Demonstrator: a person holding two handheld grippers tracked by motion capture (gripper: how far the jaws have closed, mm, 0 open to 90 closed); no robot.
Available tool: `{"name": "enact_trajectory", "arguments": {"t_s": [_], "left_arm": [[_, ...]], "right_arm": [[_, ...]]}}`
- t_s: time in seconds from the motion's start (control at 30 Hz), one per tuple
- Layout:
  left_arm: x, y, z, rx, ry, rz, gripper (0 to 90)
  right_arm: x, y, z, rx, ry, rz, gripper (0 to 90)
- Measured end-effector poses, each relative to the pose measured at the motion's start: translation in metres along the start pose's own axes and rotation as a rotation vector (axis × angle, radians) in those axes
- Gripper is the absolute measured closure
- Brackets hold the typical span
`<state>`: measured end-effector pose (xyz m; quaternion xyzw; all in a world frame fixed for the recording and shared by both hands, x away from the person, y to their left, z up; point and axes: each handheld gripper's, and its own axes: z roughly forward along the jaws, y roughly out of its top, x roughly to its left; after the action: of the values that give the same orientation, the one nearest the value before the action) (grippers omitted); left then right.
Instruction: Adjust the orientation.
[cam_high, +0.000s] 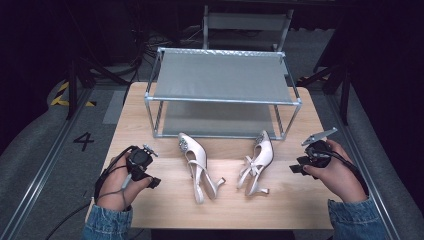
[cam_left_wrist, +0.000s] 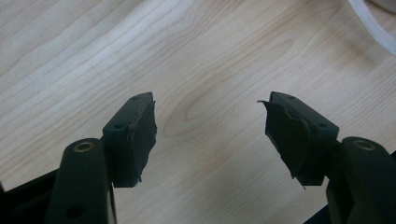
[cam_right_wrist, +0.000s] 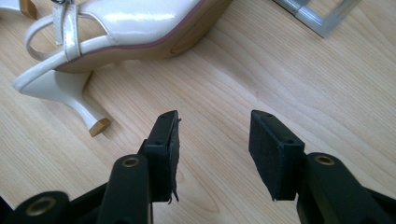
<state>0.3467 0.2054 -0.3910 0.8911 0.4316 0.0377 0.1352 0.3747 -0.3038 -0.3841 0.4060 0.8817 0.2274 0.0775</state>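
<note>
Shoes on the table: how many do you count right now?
2. The left shoe lies on the table in front of the rack, nearer the left gripper; the right shoe lies beside it, nearer the right gripper. None seems hidden.

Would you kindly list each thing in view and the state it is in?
Left gripper: open, holding nothing, over bare wood.
Right gripper: open, holding nothing, near the right shoe's heel.
Left shoe: lying on the table, toe toward the rack.
Right shoe: lying on the table, toe toward the rack.
Rack: upright, both shelves bare.
</note>
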Motion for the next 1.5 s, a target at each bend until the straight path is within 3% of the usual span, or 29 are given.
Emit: {"name": "enact_trajectory", "arguments": {"t_s": [0.13,0.23,0.3,0.47,0.77,0.93,1.07,1.27,1.4,1.5], "left_arm": [[-0.005,0.007,0.003,-0.018,-0.027,0.040,33.9],[-0.009,0.009,0.004,-0.013,-0.014,0.058,33.2],[-0.013,0.011,0.005,-0.009,-0.004,0.094,31.5],[-0.023,0.019,0.007,-0.029,-0.035,0.138,31.6],[-0.034,0.031,0.022,-0.067,-0.066,0.212,35.6],[-0.035,0.036,0.030,-0.093,-0.080,0.220,37.6],[-0.034,0.037,0.041,-0.139,-0.123,0.206,39.4],[-0.036,0.043,0.050,-0.202,-0.146,0.198,49.5],[-0.037,0.045,0.054,-0.247,-0.131,0.186,51.2],[-0.039,0.046,0.058,-0.268,-0.141,0.171,60.5]], "right_arm": [[-0.003,-0.003,0.002,-0.001,0.008,0.016,53.6],[-0.004,-0.004,0.004,-0.004,0.007,0.026,52.8],[-0.003,-0.004,0.006,-0.005,0.005,0.039,51.3],[0.003,-0.005,0.012,0.007,0.029,0.034,50.0],[0.004,-0.010,0.017,0.024,0.026,0.030,48.5],[0.004,-0.012,0.020,0.032,0.031,0.028,48.3],[0.002,-0.013,0.020,0.037,0.035,0.025,48.0],[0.000,-0.015,0.018,0.036,0.028,0.029,48.0],[-0.001,-0.015,0.018,0.037,0.030,0.030,48.0],[0.000,-0.015,0.017,0.036,0.025,0.031,48.0]]}}
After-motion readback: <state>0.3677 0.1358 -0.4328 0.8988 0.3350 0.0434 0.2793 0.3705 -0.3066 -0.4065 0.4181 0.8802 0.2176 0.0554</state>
